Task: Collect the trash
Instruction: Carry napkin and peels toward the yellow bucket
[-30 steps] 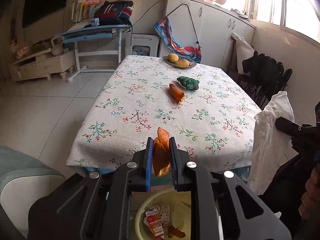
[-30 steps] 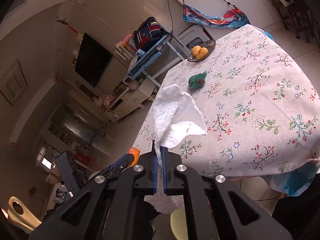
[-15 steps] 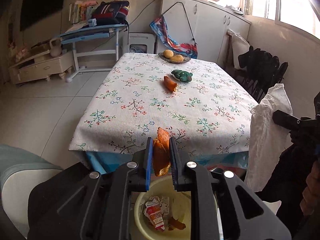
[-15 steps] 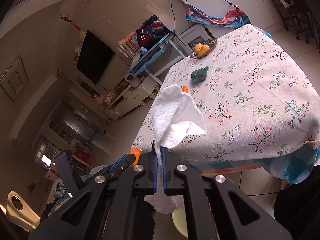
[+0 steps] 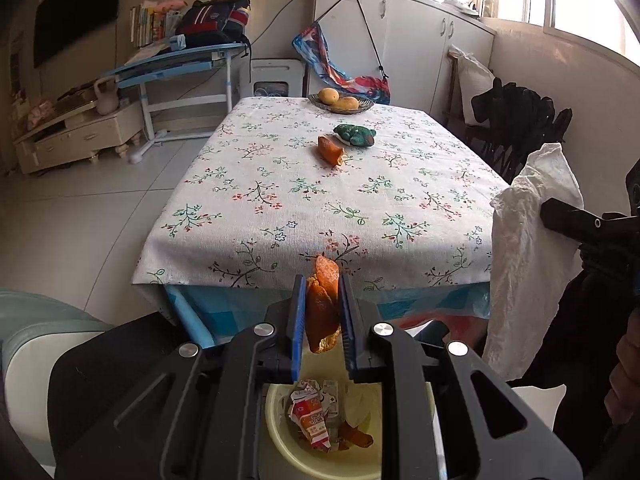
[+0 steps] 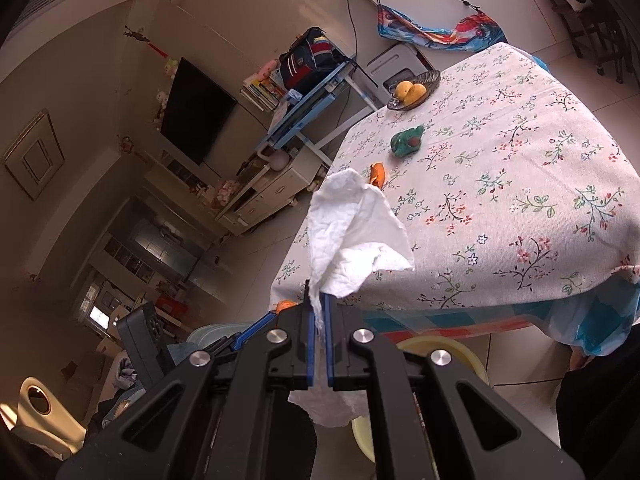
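Observation:
My left gripper [image 5: 322,284] is shut on a piece of orange peel [image 5: 321,312], held off the near end of the table above a yellow bin [image 5: 280,436]. The bin holds a crushed red carton [image 5: 310,416] and more peel. My right gripper [image 6: 318,300] is shut on a crumpled white tissue [image 6: 352,236], which also hangs at the right in the left wrist view [image 5: 528,264]. The bin's rim [image 6: 460,354] shows below the right gripper. Another orange peel [image 5: 330,150] lies on the tablecloth, seen past the tissue [image 6: 377,174].
The table [image 5: 280,208] has a floral cloth, a green ornament [image 5: 354,135] and a fruit bowl [image 5: 341,101] at its far end. A pale seat [image 5: 36,344] stands at the near left. Dark chairs [image 5: 516,120] line the right side, a blue desk [image 5: 180,64] the far left.
Both grippers have drawn back from the table, so its near edge and the blue underlayer now show. More of the yellow bin is visible under the left gripper. Both grips are unchanged.

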Demonstrator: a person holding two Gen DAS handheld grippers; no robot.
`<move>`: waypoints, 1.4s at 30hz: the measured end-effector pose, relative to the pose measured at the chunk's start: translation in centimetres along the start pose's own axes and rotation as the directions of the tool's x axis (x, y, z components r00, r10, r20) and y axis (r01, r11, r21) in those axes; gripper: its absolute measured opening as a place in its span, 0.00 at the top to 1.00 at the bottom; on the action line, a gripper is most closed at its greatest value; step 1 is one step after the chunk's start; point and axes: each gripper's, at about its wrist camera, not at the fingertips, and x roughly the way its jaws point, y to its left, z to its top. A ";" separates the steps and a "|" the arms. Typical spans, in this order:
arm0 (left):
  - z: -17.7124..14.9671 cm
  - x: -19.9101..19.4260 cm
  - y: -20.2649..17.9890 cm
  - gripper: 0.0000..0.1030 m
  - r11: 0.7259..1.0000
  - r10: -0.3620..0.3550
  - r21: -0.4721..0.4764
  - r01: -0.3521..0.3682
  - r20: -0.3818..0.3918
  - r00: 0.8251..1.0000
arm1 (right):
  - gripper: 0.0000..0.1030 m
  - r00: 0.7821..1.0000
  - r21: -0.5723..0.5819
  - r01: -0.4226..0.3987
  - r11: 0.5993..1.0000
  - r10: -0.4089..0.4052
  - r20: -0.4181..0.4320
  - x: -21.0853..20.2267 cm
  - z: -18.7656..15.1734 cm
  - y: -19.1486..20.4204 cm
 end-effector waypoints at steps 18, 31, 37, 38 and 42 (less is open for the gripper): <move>-0.8 0.7 -1.1 0.85 1.000 -0.001 0.028 0.003 -0.042 0.999 | 0.94 0.998 -0.019 -0.017 1.000 0.016 -0.060 1.0 -1.4 0.9; -2.0 1.6 -1.4 0.85 0.999 0.013 0.031 -0.009 -0.117 0.993 | 0.93 0.991 -0.015 0.001 1.000 -0.003 -0.131 2.4 -2.6 1.0; -2.4 1.9 -1.3 0.85 0.999 0.025 0.035 -0.020 -0.139 0.990 | 0.93 0.987 0.012 0.008 1.000 -0.006 -0.162 2.7 -3.2 0.5; -2.4 2.0 -1.3 0.85 0.999 0.026 0.035 -0.022 -0.141 0.990 | 0.93 0.985 0.016 0.012 1.000 -0.009 -0.169 3.0 -3.3 0.4; -2.5 2.0 -1.3 0.85 0.999 0.027 0.034 -0.022 -0.144 0.989 | 0.92 0.975 0.041 0.038 0.998 -0.028 -0.219 4.3 -4.4 0.0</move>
